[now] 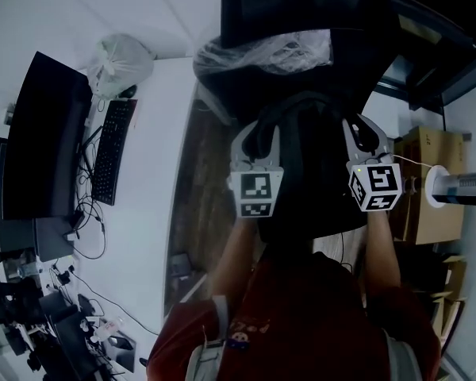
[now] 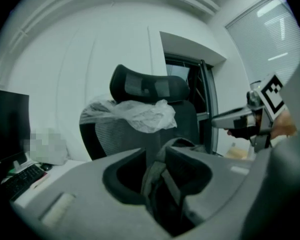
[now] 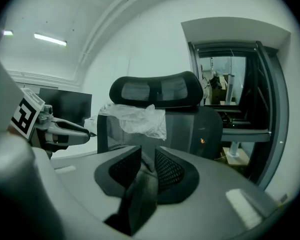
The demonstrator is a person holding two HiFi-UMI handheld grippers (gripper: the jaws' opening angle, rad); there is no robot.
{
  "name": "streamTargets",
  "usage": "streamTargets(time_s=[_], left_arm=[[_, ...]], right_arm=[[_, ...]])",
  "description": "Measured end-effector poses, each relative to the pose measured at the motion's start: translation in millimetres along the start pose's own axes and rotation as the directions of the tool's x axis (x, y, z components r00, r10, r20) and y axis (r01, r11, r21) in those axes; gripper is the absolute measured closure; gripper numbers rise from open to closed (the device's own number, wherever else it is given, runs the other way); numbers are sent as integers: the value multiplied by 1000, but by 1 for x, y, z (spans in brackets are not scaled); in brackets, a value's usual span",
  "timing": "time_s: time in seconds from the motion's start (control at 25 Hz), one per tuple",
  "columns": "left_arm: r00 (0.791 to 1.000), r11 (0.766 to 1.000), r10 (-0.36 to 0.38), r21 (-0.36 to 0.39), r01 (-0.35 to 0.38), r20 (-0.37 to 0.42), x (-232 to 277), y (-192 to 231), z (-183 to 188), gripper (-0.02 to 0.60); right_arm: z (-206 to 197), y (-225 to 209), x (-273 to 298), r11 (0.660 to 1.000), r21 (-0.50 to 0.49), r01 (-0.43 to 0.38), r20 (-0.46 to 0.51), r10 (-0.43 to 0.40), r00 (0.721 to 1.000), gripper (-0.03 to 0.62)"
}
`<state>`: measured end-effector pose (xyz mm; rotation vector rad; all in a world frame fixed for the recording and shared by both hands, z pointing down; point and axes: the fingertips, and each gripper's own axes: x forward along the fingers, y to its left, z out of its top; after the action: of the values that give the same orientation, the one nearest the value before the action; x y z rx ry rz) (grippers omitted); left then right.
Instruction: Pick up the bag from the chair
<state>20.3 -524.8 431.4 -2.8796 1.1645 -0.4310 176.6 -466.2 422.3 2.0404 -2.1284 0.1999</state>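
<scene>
Bag (image 1: 309, 173), black and soft-sided, sits between the two grippers, right in front of the person and against the black chair (image 1: 301, 6). The seat is hidden beneath the bag, so I cannot tell whether the bag rests on it.

Both forearms reach forward side by side from a red top. The left gripper (image 1: 258, 137) and right gripper (image 1: 365, 133) point close to level at the chair back, with their marker cubes turned up toward the head camera. The left gripper's jaws are pinched on the left strap (image 2: 157, 179). The right gripper's jaws are likewise clamped on the right strap (image 3: 140, 194).

Clear plastic wrap (image 1: 270, 54) is draped over the top of the chair's mesh backrest, under the headrest. To the left is a white desk (image 1: 155, 133) with a keyboard (image 1: 111, 151), a dark monitor (image 1: 44, 133) and a knotted plastic sack (image 1: 120, 63). A cardboard box (image 1: 432, 181) stands at the right.

In the head view the bag's long axis runs from the person's chest toward the chair back, with the strap end nearest the chair.
</scene>
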Motion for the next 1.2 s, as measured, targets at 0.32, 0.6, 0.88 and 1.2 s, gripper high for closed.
streamTargets(time_s=[0.32, 0.6, 0.88, 1.2], left_arm=[[991, 994, -111, -12, 111, -81, 44, -2, -42, 337], [982, 991, -132, -7, 132, -133, 69, -10, -63, 279], [976, 997, -83, -6, 83, -199, 88, -14, -82, 268], [975, 999, 7, -33, -14, -222, 103, -13, -89, 303]], right_arm=[[-44, -2, 48, 998, -13, -68, -129, 66, 989, 375], [-77, -14, 72, 992, -35, -122, -212, 112, 971, 310], [-109, -27, 96, 975, -23, -223, -264, 209, 942, 279], [-118, -33, 113, 936, -13, -351, -250, 336, 908, 310]])
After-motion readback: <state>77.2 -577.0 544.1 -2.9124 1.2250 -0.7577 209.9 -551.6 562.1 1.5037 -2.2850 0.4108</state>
